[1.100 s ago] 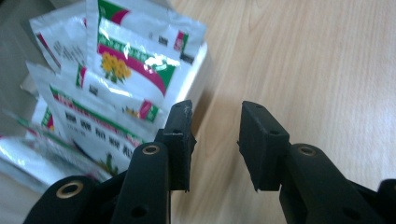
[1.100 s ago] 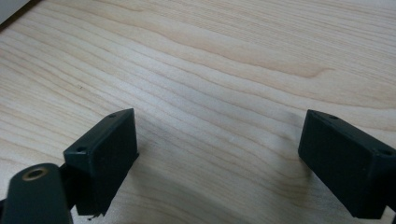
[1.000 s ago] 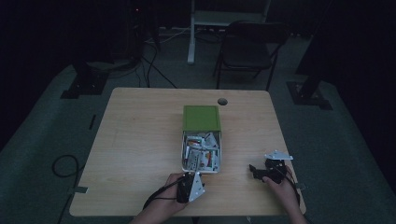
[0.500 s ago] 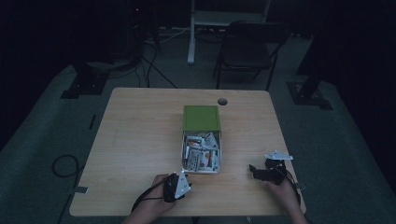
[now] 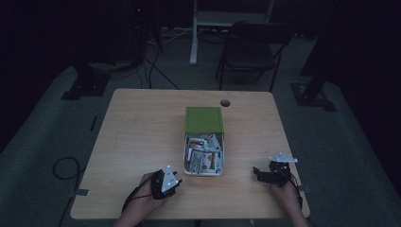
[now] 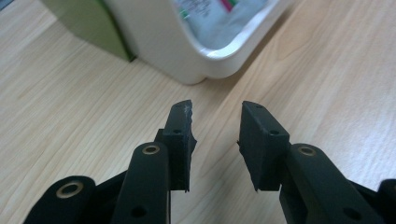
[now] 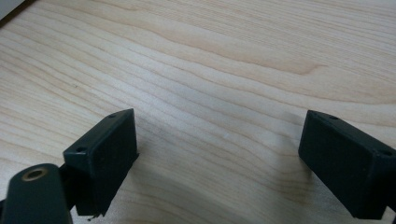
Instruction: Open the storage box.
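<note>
Early stage, nothing picked yet. White bin (image 5: 204, 158) full of small packets (image 5: 203, 153) sits mid-table, green lid (image 5: 204, 119) just behind it on the far side, touching. Left gripper (image 5: 171, 181) rests on table (image 5: 137, 127) near-left of bin, jaws partly spread and empty, pointed at bin's near corner (image 6: 196, 65). Right gripper (image 5: 259, 172) sits well apart to the right, jaws spread wide over bare wood, holding nothing. All packets look still in bin; reaching, grabbing, and whatever follows remain to be done.
</note>
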The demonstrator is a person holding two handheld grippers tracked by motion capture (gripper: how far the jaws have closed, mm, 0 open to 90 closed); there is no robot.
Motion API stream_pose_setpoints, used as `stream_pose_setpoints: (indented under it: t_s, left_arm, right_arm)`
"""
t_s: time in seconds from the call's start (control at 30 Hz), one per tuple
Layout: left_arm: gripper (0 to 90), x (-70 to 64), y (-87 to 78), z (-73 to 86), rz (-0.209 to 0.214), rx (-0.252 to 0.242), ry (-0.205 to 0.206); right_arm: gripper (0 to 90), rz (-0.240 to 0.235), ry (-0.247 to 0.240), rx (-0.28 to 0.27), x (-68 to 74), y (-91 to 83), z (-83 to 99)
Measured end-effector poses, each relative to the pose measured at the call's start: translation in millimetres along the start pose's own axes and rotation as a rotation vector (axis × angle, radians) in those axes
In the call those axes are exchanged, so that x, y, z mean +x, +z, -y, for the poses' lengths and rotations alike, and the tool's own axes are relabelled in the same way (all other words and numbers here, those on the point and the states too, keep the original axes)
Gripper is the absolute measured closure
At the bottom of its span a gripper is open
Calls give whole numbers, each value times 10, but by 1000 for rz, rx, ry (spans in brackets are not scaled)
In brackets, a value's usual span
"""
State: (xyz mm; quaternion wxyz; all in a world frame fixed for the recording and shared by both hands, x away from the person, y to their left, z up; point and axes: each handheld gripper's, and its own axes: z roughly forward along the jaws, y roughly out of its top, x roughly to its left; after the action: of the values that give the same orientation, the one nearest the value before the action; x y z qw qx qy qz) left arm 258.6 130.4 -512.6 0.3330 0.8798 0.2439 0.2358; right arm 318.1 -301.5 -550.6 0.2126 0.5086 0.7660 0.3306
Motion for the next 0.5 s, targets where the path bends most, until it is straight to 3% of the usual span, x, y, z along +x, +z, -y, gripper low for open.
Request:
stream_pose_setpoints:
  t_s: [0.37, 0.47, 0.5]
  left_arm:
    - [641, 242, -75, 155, -18, -25, -131]
    - [641, 264, -84, 169, -28, -26, -131]
    - [641, 332, -114, 212, -49, -28, -160]
  right_arm:
    - [109, 0, -1, 0, -3, 2, -2]
    - [110, 0, 0, 0, -2, 2, -3]
    - [109, 0, 0, 0, -2, 2, -3]
